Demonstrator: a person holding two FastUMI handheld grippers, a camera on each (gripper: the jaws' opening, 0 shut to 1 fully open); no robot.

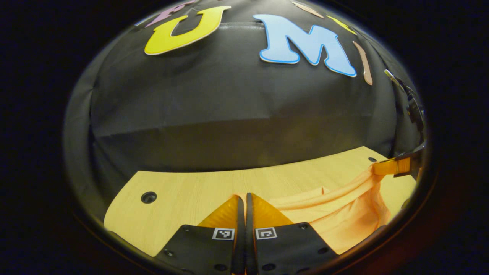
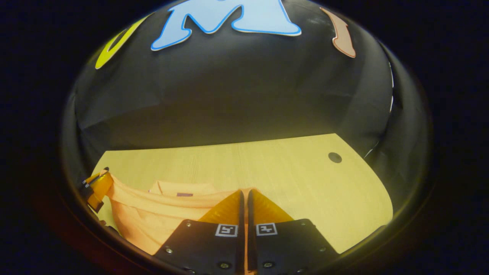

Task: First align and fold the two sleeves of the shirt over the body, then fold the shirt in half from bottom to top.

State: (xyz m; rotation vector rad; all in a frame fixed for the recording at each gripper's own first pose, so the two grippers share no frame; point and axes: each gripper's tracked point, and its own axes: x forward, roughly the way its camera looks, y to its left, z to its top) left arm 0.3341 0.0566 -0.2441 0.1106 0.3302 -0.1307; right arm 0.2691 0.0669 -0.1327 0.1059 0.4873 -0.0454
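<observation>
Both tongs (image 1: pixel 242 196) (image 2: pixel 244 193) pinch the shirt (image 1: pixel 336 214) (hem lifted).

1. You are handling a soft, matt orange cloth shirt (image 1: pixel 344 214); it is sagging in loose folds with no sheen, and a raised edge is stretching taut between the grippers.
2. You are working over a pale wooden table (image 2: pixel 267 168) that is showing fine straight grain, a smooth satin finish and small dark round holes (image 1: pixel 148 197).
3. Behind it, the black cloth wall (image 1: pixel 229 99) is hanging matt and creased.
4. The flat dark plates (image 2: pixel 290 240) on the right gripper (image 2: pixel 244 196) are looking like matt plastic, with small shiny screw heads.
</observation>
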